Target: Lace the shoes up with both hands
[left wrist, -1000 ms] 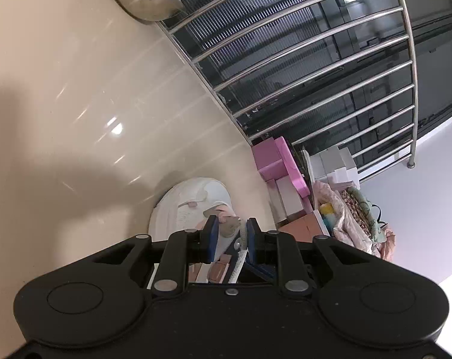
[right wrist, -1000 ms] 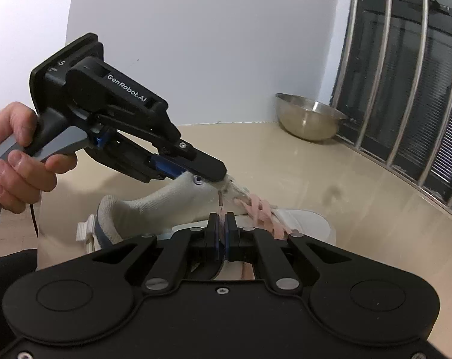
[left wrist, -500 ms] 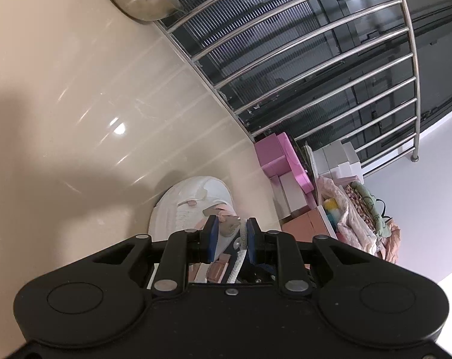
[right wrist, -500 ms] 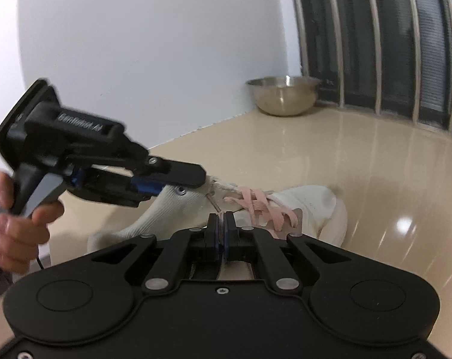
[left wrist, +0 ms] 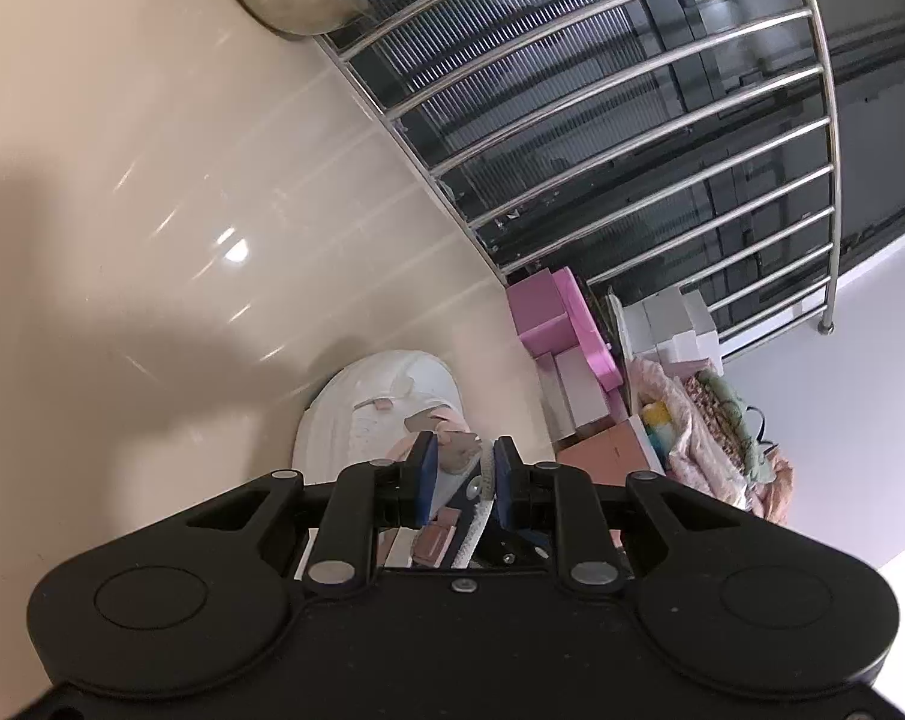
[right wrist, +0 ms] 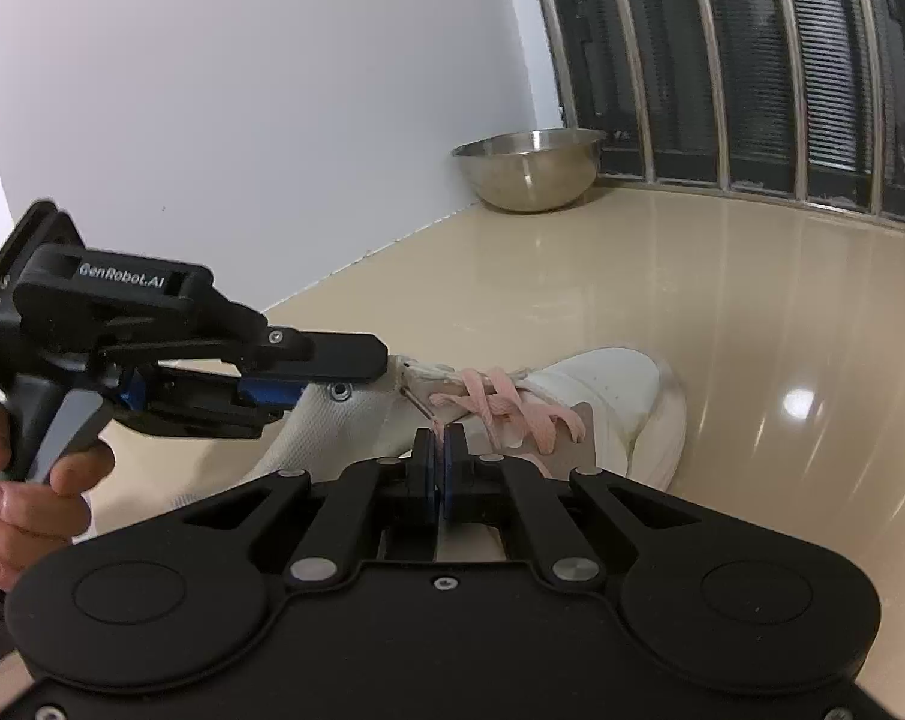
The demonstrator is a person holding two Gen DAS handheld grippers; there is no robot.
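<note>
Jaws of right gripper [right wrist: 439, 433] pinch the pink lace [right wrist: 500, 405] (left gripper [left wrist: 459, 461] clamps the shoe [left wrist: 380, 402]).

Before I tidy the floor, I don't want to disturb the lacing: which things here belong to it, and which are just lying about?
In use:
white sneaker
pink shoelace
left claw
right claw

Lying about:
steel bowl
pink boxes
white boxes
bundled fabric

The shoe [right wrist: 602, 384] lies on the floor [right wrist: 752, 300], a bowl [right wrist: 530, 168] behind it.
</note>
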